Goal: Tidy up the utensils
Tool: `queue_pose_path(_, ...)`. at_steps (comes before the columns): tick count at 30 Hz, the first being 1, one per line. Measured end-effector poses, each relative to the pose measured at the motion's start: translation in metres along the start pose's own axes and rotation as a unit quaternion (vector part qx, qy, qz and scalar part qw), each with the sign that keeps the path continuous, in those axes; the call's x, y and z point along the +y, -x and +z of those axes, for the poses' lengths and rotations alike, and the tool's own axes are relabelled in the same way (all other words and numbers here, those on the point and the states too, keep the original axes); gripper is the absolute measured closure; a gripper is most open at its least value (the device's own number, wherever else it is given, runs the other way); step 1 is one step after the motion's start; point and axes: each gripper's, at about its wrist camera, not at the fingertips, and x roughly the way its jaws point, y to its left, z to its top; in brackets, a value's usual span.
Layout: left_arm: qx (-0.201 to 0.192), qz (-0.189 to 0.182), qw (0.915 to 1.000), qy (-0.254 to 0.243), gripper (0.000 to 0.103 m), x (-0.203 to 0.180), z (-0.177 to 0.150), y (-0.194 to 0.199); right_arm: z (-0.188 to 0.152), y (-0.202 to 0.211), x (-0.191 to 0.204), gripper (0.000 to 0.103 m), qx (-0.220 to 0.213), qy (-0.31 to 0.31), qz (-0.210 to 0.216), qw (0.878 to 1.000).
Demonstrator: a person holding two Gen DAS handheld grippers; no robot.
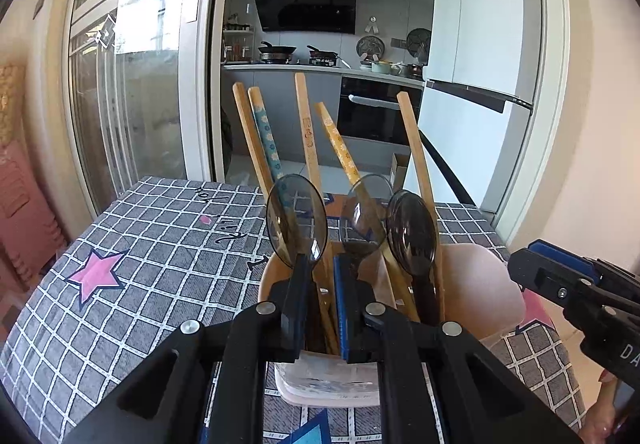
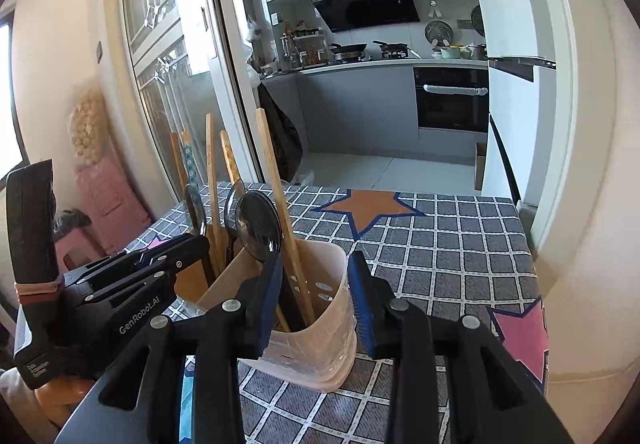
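Note:
A pale pink utensil holder [image 1: 476,284] stands on the checked tablecloth [image 1: 160,264]. It holds several wooden chopsticks [image 1: 308,132] and three dark translucent spoons [image 1: 296,220], bowls up. My left gripper [image 1: 320,264] is open, its fingers straddling the holder's near rim, with chopsticks between them. In the right wrist view my right gripper [image 2: 316,268] is open, one finger inside the holder [image 2: 320,324] beside a spoon [image 2: 258,228] and one outside its wall. The left gripper [image 2: 192,244] shows at the holder's left.
The tablecloth [image 2: 440,264] has pink and orange stars [image 2: 368,206]. A sliding glass door [image 1: 132,84] is behind the table on the left, a kitchen with an oven [image 1: 376,116] beyond. A white fridge [image 1: 480,104] stands at the right. A pink stool [image 2: 76,244] is on the left.

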Motion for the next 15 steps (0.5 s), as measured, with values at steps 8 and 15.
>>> queue_pose_path(8,-0.005,0.005,1.0,-0.006,0.061,0.001,0.003,0.008,0.0,0.002,-0.006,0.063,0.006,-0.015,-0.002,1.0)
queue_pose_path(15,-0.054,0.031,0.998,-0.007,0.0,0.001,0.004,0.032,-0.001,0.005,-0.006,0.062,0.014,-0.018,-0.005,1.0)
